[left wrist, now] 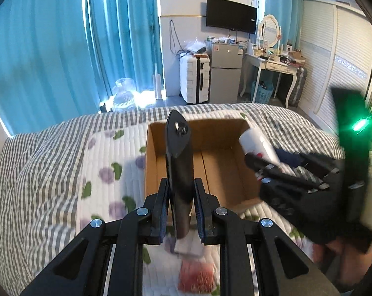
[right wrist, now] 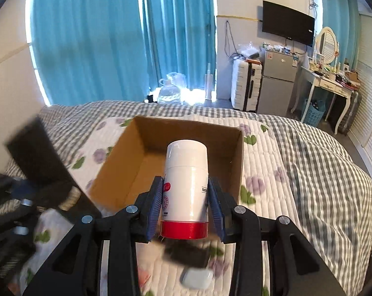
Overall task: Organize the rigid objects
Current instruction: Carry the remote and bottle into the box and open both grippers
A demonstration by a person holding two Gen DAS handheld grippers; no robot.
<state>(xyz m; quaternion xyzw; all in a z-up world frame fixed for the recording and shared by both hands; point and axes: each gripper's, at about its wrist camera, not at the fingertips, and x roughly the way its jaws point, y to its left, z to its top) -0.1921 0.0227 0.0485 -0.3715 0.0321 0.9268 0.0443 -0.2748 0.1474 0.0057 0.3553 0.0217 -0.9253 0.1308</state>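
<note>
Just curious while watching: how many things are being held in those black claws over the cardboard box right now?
2. A slim black object stands clamped in the left gripper; a white bottle with a red base is clamped in the right gripper. Both hang near the cardboard box.

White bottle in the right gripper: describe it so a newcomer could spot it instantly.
On the bed with the quilted floral cover sits an open cardboard box. Just in front of it, the right gripper clamps the white bottle upright. Its white cap and red base band set it apart from the slim black object in the left gripper.
</note>
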